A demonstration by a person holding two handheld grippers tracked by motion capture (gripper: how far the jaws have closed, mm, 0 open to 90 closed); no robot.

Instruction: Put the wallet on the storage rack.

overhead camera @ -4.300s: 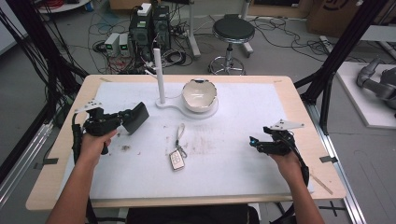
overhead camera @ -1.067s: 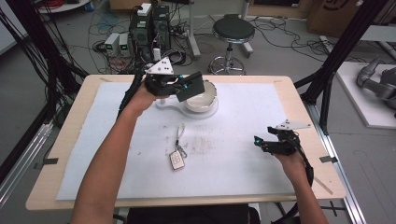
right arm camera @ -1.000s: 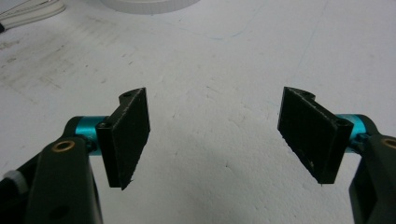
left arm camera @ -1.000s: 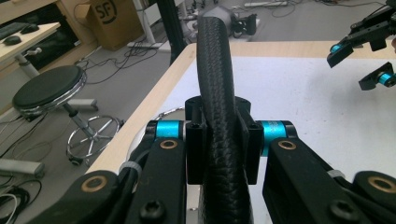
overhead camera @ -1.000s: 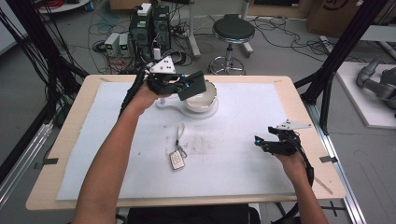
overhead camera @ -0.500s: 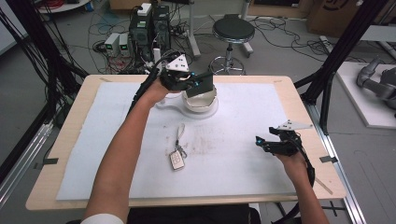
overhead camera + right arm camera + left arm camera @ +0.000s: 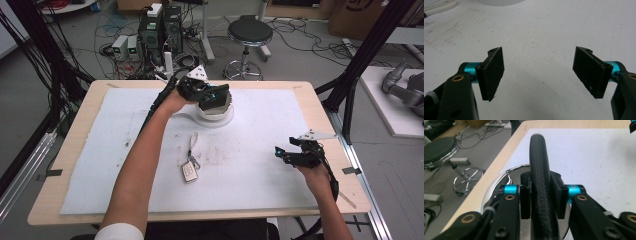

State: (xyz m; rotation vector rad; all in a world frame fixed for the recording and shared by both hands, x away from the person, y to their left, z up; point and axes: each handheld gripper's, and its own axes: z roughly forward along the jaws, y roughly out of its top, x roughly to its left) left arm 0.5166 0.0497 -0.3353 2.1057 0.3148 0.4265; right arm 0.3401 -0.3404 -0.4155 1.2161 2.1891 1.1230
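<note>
A key fob (image 7: 189, 171) on its strap lies untouched on the white sheet (image 7: 250, 195) that covers the table (image 7: 50, 200), just beside the person's outstretched left forearm. Further back, the left tool (image 7: 219, 95) hangs over the shiny bowl (image 7: 223, 111) at the far middle of the table, with a black wallet (image 7: 216, 99) in it. In the left gripper view the wallet (image 7: 539, 165) stands on edge between the pads of the left tool (image 7: 540, 195), right above the rim of the bowl (image 7: 499, 182). The jaws have just been opening, and the wallet is between them. The pads sit close on both sides of it, and I cannot tell whether they press on it or have come free. The step in hand looks like setting the wallet down in the bowl, and it seems close to done. The next move likely calls for spreading the jaws fully and lifting the tool straight up, so that a pad does not drag the wallet back out or tip it over the rim. Off to the right, the right tool (image 7: 284, 153) rests low near the table's edge. The right gripper view shows the right tool (image 7: 540, 72) with its jaws wide apart, nothing between them, bare sheet beneath. It seems best placed to go for the key fob after that.
</note>
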